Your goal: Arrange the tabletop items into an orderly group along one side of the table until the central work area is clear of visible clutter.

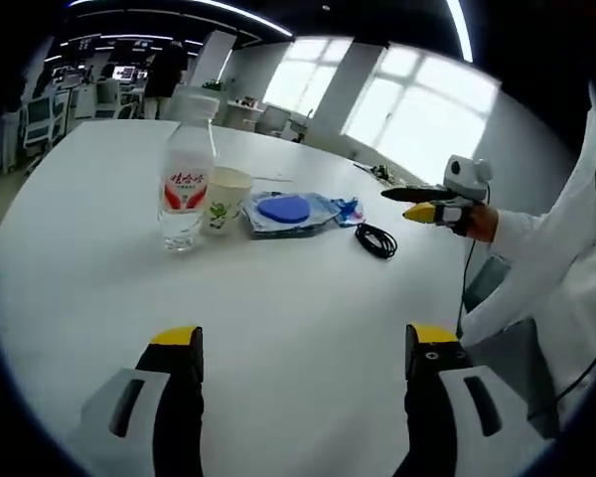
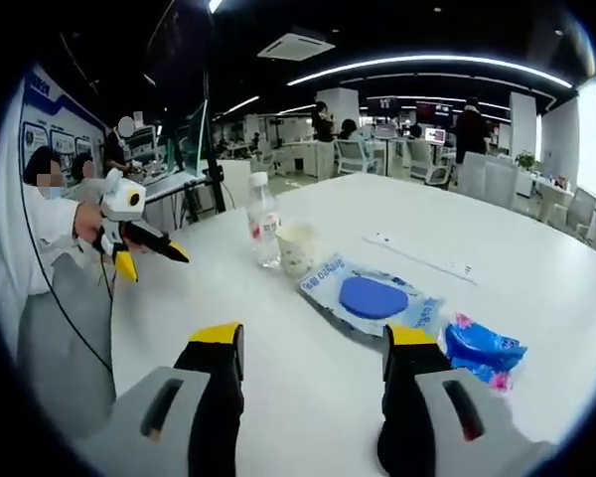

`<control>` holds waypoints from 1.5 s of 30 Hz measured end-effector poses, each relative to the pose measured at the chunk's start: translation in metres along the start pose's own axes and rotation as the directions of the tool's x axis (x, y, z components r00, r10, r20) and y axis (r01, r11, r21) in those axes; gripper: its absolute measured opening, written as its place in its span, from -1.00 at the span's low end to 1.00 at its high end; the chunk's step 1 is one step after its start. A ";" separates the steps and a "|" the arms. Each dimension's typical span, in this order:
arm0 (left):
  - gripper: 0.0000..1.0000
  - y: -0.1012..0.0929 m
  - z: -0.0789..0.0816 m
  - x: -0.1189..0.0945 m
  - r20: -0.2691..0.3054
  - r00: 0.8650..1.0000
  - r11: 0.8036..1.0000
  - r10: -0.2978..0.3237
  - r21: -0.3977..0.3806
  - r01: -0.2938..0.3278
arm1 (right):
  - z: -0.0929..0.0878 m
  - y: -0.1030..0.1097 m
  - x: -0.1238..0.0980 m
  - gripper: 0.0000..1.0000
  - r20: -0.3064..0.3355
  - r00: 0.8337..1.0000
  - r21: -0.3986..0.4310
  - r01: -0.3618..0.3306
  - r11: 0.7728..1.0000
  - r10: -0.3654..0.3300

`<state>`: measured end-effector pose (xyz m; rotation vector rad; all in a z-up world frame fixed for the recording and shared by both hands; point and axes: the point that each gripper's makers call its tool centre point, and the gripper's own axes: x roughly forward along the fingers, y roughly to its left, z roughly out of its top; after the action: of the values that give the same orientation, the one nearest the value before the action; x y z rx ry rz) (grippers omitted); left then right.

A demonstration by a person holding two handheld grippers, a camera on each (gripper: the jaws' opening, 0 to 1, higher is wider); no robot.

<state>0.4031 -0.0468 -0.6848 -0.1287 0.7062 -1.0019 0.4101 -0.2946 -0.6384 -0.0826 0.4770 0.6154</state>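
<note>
Our left gripper [image 1: 303, 373] and right gripper [image 2: 313, 373] both hover with fingers spread, holding nothing. We risk tipping the tall clear plastic bottle [image 1: 186, 184], which looks light, if we nudge it. Touching it sits a paper cup [image 1: 225, 199]; beyond the cup lie a crinkly blue packet [image 1: 288, 211] and a coiled black cable [image 1: 375, 239] on the smooth white surface [image 1: 298, 298].

Bottle label [image 1: 185, 189]: red print, characters too small to read.
Paper cup [image 1: 224, 201]: left side hidden behind the bottle [image 1: 187, 179].
Blue wrapper [image 2: 482, 350]: contents not discernible.
White strip [image 2: 422, 256]: nature cannot be told.
Table [image 1: 308, 328]: near edge cut off by the left gripper view's bottom.
</note>
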 end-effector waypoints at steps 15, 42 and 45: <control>0.69 -0.020 0.004 0.008 -0.031 0.999 0.999 -0.010 0.045 0.011 | -0.066 -0.019 -0.077 0.25 -0.059 0.990 0.097 0.130 0.987 -0.125; 0.66 -0.034 0.006 0.019 -0.048 0.998 0.998 -0.033 0.060 0.036 | -0.101 -0.022 -0.121 0.54 -0.117 0.975 0.137 0.206 0.969 -0.191; 0.66 -0.034 0.007 0.019 -0.044 0.998 0.998 -0.033 0.059 0.036 | -0.101 -0.022 -0.121 0.54 -0.115 0.975 0.134 0.204 0.970 -0.190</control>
<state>0.3888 -0.0826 -0.6751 -0.0672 0.7144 -1.0607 0.2961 -0.3989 -0.6747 -0.0224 0.6027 0.3809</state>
